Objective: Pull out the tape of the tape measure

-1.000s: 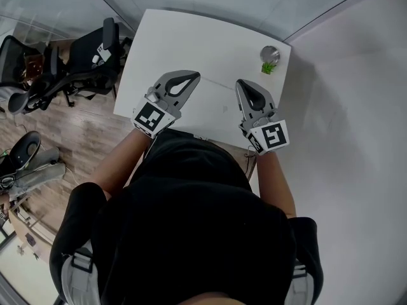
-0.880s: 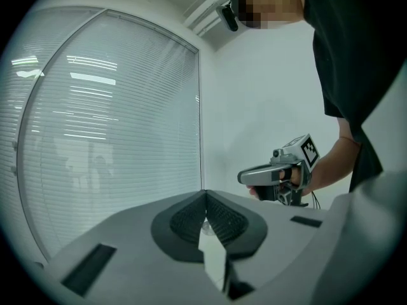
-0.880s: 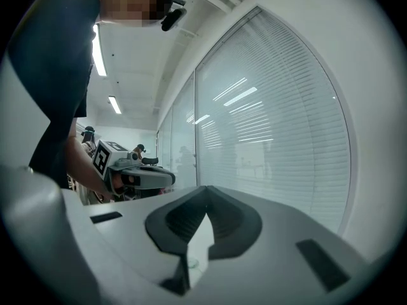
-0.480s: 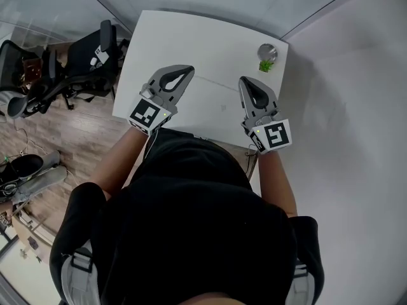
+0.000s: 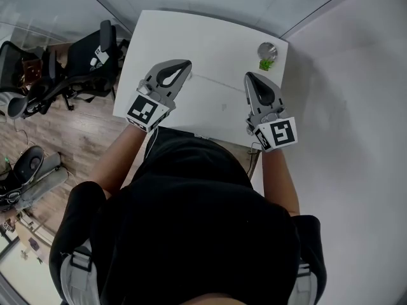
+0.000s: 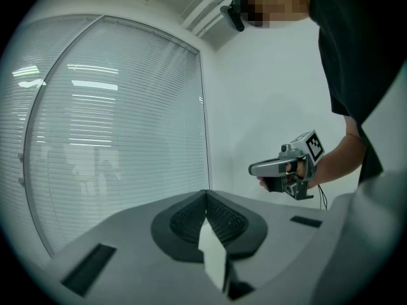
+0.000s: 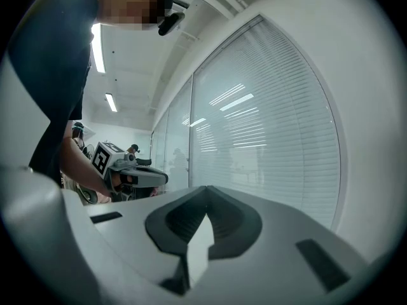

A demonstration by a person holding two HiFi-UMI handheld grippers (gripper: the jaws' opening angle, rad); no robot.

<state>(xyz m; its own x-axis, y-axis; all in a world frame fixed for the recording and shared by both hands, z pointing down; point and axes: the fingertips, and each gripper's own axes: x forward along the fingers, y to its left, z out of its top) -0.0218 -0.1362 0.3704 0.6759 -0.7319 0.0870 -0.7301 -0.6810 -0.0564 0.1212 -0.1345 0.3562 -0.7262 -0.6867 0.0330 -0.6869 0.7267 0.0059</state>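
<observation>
Table (image 5: 210,37): white top, lying under both grippers. The task item sits at its far right corner.

Left gripper (image 5: 184,64): jaws fully together with nothing between them, held over the table and pointing forward.

Right gripper (image 5: 250,77): jaws likewise pressed together and empty, roughly level with the left gripper and well apart from it.

Tape measure (image 5: 267,51): small round grey body with a green part on its near side. It lies near the right gripper, ahead of its tips and slightly to their right, and well off to the right of the left gripper. Neither gripper touches it.

Recommended procedure (a judgement):
1. Open both sets of jaws before the approach.
2. Clamp the body with the nearer, right gripper.
3. Take the tape end with the left gripper.
4. Pull steadily away from the body, keeping the body pinned to the table
</observation>
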